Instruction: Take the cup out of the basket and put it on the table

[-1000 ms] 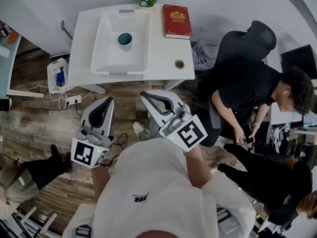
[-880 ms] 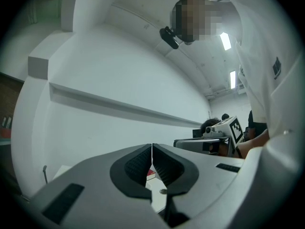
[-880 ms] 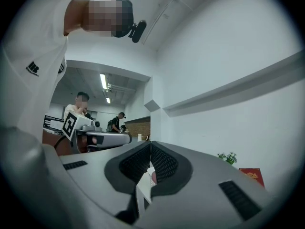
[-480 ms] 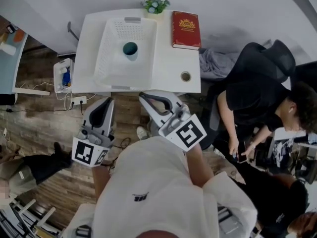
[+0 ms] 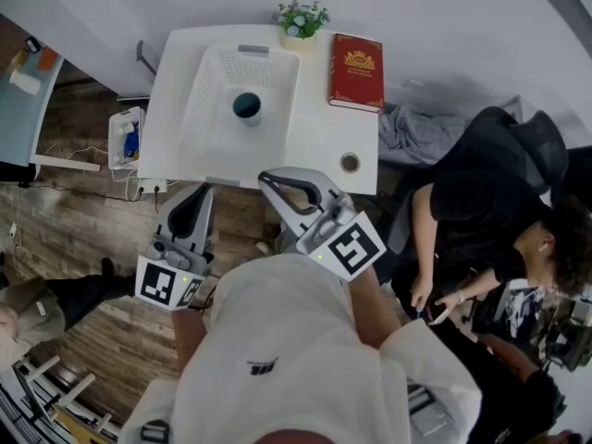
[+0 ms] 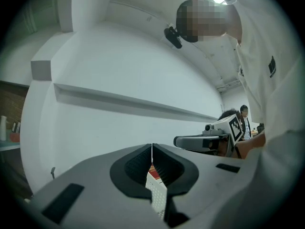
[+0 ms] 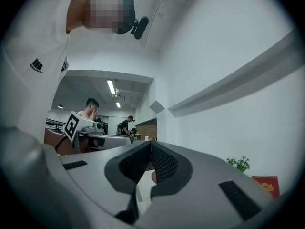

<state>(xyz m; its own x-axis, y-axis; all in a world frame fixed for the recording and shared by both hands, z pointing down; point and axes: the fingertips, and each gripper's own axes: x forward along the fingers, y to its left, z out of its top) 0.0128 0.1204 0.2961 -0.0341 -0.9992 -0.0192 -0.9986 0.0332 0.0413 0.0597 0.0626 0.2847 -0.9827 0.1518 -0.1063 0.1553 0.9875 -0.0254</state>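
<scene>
Both left gripper [image 5: 202,192] and right gripper [image 5: 265,178] are closed and empty, so I'd open one wide before clearing the basket [image 5: 222,141] wall, then drop straight around the cup [image 5: 246,106].

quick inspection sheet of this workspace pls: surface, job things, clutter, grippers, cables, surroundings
surface: white table against the wall, carrying the basket, a book and a plant
job's things: teal cup upright inside the white basket, not yet lifted out
clutter: red book, small potted plant, small round item near the front edge
grippers: left hand-held gripper and right hand-held gripper both shut, holding nothing, near the table's front edge
cables: power strip with cords on the floor beside the table
surroundings: wooden floor; seated person in black to the right
</scene>
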